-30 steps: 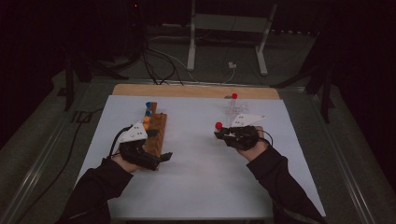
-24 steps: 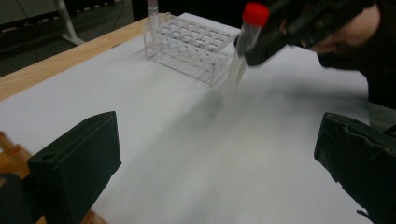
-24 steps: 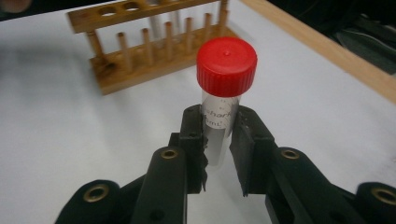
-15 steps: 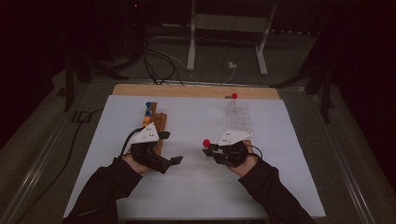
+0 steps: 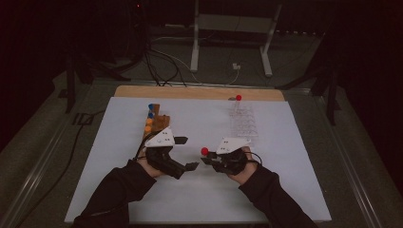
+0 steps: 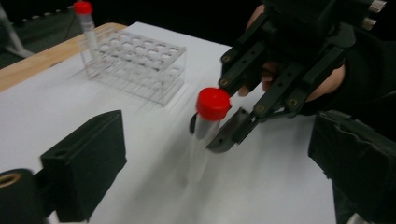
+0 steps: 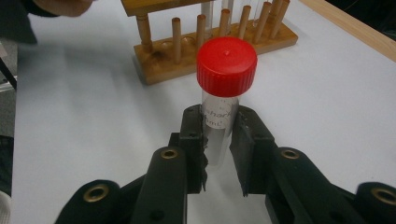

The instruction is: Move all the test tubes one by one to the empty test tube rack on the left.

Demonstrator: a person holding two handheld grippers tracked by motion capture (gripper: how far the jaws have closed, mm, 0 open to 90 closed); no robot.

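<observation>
My right gripper [image 7: 219,125] is shut on a clear tube with a red cap [image 7: 226,60], held upright just above the white mat. In the high view that tube [image 5: 205,151] sits at the tip of the right gripper [image 5: 209,160], near the middle of the mat. My left gripper [image 5: 187,153] faces it from the left, jaws wide open and empty. In the left gripper view the tube [image 6: 211,105] stands between my spread jaws but farther off, and the left gripper [image 6: 217,158] is not touching it.
A wooden peg rack [image 5: 156,124] with blue- and orange-capped tubes stands behind the left hand and also shows in the right gripper view [image 7: 210,44]. A clear plastic rack [image 5: 243,121] at the back right holds one red-capped tube [image 5: 238,98]. A wooden board [image 5: 199,92] borders the mat's far edge.
Both hands have drawn toward the near middle of the mat. The right gripper carried the red-capped tube leftward, and the left gripper came away from the wooden rack to face it.
</observation>
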